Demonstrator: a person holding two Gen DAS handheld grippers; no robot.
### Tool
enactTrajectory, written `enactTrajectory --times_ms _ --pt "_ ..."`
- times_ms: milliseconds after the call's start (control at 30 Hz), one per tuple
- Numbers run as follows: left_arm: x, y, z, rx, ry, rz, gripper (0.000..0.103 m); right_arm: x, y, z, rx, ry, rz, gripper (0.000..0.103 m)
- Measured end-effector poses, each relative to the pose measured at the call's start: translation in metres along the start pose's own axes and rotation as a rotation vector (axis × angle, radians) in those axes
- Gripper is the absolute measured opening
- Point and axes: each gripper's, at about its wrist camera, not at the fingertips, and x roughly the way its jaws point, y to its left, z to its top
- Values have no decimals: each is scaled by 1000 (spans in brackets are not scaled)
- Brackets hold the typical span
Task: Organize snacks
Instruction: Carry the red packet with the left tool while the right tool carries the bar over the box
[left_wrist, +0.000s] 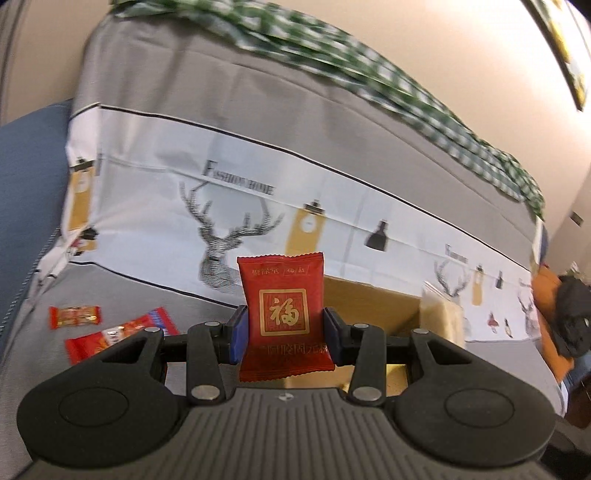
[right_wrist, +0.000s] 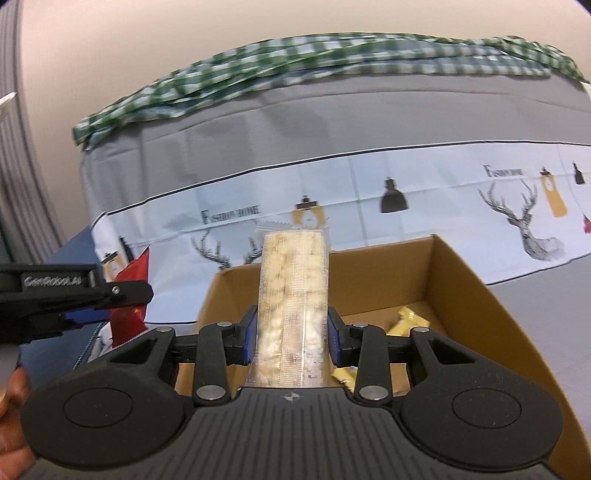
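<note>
My left gripper (left_wrist: 284, 334) is shut on a red snack packet (left_wrist: 283, 295) with a gold character, held upright between its blue pads. Behind it lies the open cardboard box (left_wrist: 373, 302). My right gripper (right_wrist: 291, 338) is shut on a clear-wrapped pale rice-cracker bar (right_wrist: 293, 288), standing upright over the cardboard box (right_wrist: 461, 291). Several gold-wrapped sweets (right_wrist: 408, 319) lie in the box's bottom. In the right wrist view the left gripper (right_wrist: 122, 291) comes in from the left with the red packet (right_wrist: 131, 295) in it.
Two red-orange snack packets (left_wrist: 75, 316) (left_wrist: 122, 334) lie on the grey cover at the left. A sofa back with a deer-print cover (left_wrist: 221, 221) rises behind, a green checked cloth (right_wrist: 295, 62) on top. A dark bag (left_wrist: 570, 317) sits at far right. A hand (right_wrist: 11, 417) shows at lower left.
</note>
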Motion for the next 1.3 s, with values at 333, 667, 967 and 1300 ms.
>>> enactTrajectory --times_ms 333,667,967,1300 --pt "0 -40 -15 105 -21 -109 47 2 -21 6 51 -16 -76 38" --pt "3 -49 -19 121 -12 -137 47 5 -33 6 82 -12 -113 38" --pt "5 -55 -22 136 -3 -154 47 1 -38 8 90 -28 -134 38" --pt "5 -55 -24 144 1 -159 46 -1 -41 10 99 -39 -151 38"
